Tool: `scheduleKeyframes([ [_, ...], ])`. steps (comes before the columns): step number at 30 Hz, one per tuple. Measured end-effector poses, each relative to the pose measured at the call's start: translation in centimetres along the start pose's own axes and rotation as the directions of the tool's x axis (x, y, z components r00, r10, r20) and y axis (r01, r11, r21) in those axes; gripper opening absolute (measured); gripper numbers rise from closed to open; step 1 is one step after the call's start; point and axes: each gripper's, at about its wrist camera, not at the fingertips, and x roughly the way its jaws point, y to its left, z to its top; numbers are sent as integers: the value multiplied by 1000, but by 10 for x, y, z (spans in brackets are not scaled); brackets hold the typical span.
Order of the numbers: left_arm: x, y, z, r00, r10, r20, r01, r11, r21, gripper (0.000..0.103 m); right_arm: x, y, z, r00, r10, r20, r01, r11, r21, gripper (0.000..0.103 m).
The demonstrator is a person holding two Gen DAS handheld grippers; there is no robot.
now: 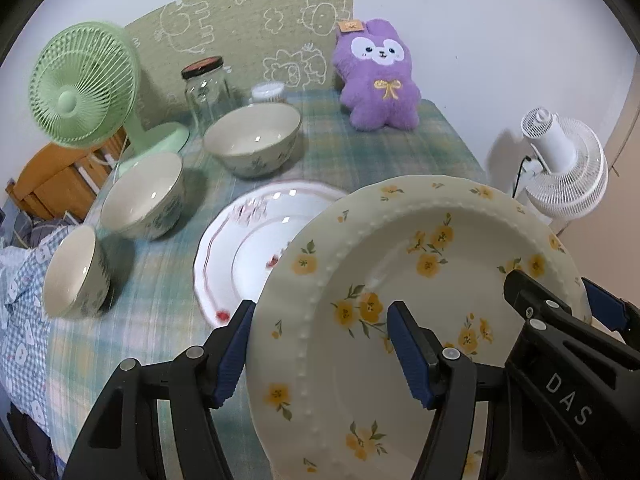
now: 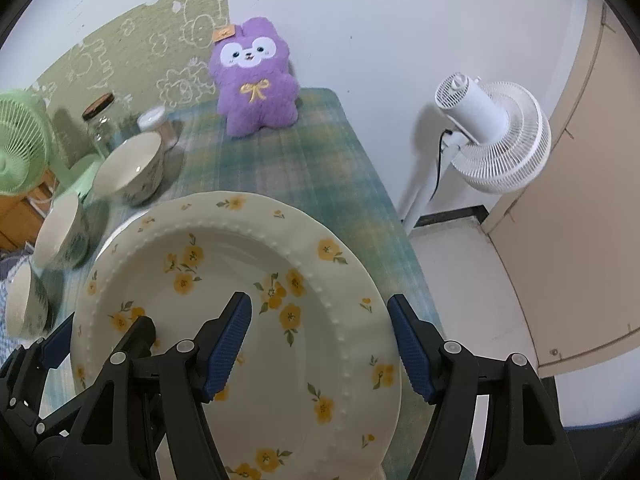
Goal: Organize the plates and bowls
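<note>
A cream plate with yellow flowers (image 1: 384, 264) (image 2: 224, 256) is held tilted above the table by both grippers. My left gripper (image 1: 320, 344) straddles its left rim, one finger under and one over. My right gripper (image 2: 320, 340) straddles its right rim the same way and shows in the left wrist view (image 1: 560, 304). A white plate with pink trim (image 1: 240, 248) lies on the table under the raised plate. Three cream bowls stand at the left: large (image 1: 252, 136), middle (image 1: 144, 192), small (image 1: 74, 268).
A green fan (image 1: 80, 84), a glass jar (image 1: 206, 88), a small white-lidded container (image 1: 268, 92) and a purple plush (image 1: 378, 76) stand along the back of the checked tablecloth (image 1: 400, 152). A white fan (image 2: 496, 136) stands off the table's right edge.
</note>
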Motion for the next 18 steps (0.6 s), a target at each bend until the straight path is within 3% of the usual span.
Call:
scheduleKeyframes([
  [18, -14, 13, -84, 997, -13, -74, 16, 999, 44, 67, -15, 5, -89, 996, -38, -78, 41, 999, 29, 73],
])
